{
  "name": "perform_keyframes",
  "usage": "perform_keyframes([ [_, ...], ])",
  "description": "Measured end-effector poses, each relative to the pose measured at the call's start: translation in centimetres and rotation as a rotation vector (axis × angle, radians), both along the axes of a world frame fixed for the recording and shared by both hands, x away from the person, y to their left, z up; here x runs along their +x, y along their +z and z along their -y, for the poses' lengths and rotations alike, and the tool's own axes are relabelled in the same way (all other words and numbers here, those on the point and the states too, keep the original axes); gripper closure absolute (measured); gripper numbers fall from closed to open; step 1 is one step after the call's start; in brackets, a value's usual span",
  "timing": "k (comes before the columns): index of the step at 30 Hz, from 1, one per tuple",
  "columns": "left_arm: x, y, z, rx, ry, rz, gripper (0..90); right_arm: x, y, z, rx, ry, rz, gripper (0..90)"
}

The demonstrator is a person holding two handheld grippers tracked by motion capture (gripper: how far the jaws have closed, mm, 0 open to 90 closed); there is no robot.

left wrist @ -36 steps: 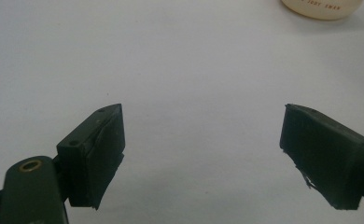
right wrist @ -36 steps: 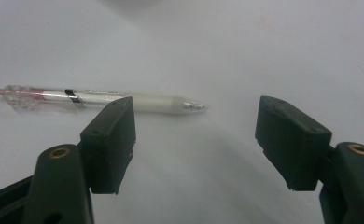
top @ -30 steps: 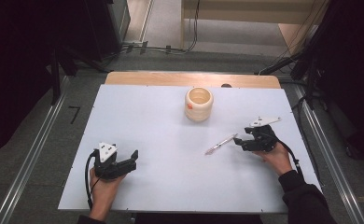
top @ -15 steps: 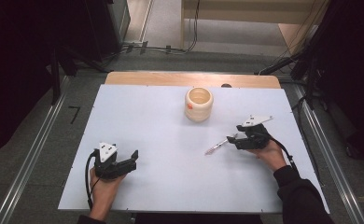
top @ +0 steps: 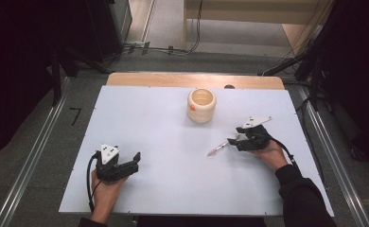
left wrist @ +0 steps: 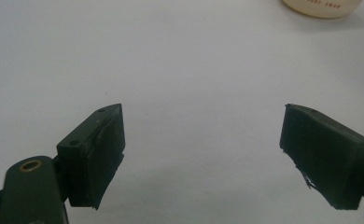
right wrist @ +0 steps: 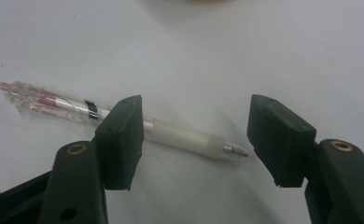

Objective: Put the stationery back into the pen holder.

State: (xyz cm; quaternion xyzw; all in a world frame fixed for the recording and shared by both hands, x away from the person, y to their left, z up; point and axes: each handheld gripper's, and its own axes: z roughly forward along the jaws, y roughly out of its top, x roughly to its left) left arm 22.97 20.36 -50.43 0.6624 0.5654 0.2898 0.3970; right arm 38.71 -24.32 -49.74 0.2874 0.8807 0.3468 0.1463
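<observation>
A clear pen [top: 219, 148] with a red refill and a frosted grip lies on the white table, right of centre. My right gripper [top: 238, 141] is open at the pen's tip end. In the right gripper view the pen [right wrist: 54, 102] runs behind the left jaw. Its frosted grip and metal tip lie in the gap between the jaws of the right gripper [right wrist: 196, 112], touching neither pad that I can see. My left gripper [top: 136, 158] rests open at the front left, and its own view shows the left gripper [left wrist: 203, 130] with nothing between the jaws.
A cream cup [top: 201, 105] with a red mark stands upright at the table's far middle; its base shows as the cup [left wrist: 322, 7] in the left gripper view. The white tabletop [top: 163, 142] has a wooden strip at its far edge.
My right gripper has moved left and slightly toward the person, and the pen has shifted a little the same way. The left gripper has stayed where it was.
</observation>
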Motion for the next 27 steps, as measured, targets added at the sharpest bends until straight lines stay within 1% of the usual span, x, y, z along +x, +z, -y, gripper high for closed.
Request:
perform_keyframes([
  [1,-0.02,0.01,0.0,-0.002,0.002,0.001,14.9,0.09,0.04,-0.15,-0.001,0.008,-0.006,35.4],
  [2,-0.04,0.02,-0.02,-0.004,0.002,0.001,14.9,0.23,-0.01,-0.49,-0.013,0.022,-0.008,36.1],
  [6,-0.12,0.01,-0.1,-0.004,0.002,0.0,14.9,0.4,-0.29,-0.66,-0.026,0.033,-0.018,36.4],
  [7,-0.12,-0.01,-0.12,-0.005,0.001,0.001,14.9,0.39,-0.28,-0.59,-0.034,0.028,-0.018,40.3],
  [8,-0.13,0.0,-0.13,-0.004,0.002,0.001,14.9,0.39,-0.28,-0.59,-0.034,0.028,-0.018,40.3],
  [11,-0.13,0.01,-0.14,-0.005,0.003,0.002,14.9,0.16,-0.21,-0.48,-0.067,0.024,0.008,47.6],
  [15,-0.08,0.03,-0.07,-0.001,-0.002,0.0,14.9,-0.1,-0.11,-0.48,-0.095,0.024,0.037,55.1],
  [16,-0.06,0.02,-0.03,-0.001,0.0,0.002,14.9,-0.19,-0.12,-0.53,-0.097,0.029,0.032,57.6],
  [17,-0.06,0.01,-0.01,-0.001,0.0,0.002,14.9,-0.19,-0.12,-0.53,-0.097,0.029,0.032,57.6],
  [19,-0.07,0.01,-0.01,-0.001,0.0,0.002,14.9,-0.26,-0.12,-0.62,-0.102,0.039,0.041,60.0],
  [23,-0.13,0.05,-0.08,0.0,0.0,-0.001,14.9,-0.47,-0.09,-0.69,-0.11,0.039,0.046,63.8],
  [24,-0.14,0.05,-0.09,0.0,-0.001,-0.001,14.9,-0.46,-0.07,-0.66,-0.115,0.041,0.054,65.1],
  [26,-0.14,0.05,-0.1,-0.001,-0.001,0.0,14.9,-0.59,-0.04,-0.62,-0.118,0.044,0.049,68.2],
  [27,-0.14,0.05,-0.1,-0.001,-0.001,0.0,14.9,-0.6,-0.02,-0.59,-0.12,0.046,0.055,69.6],
])
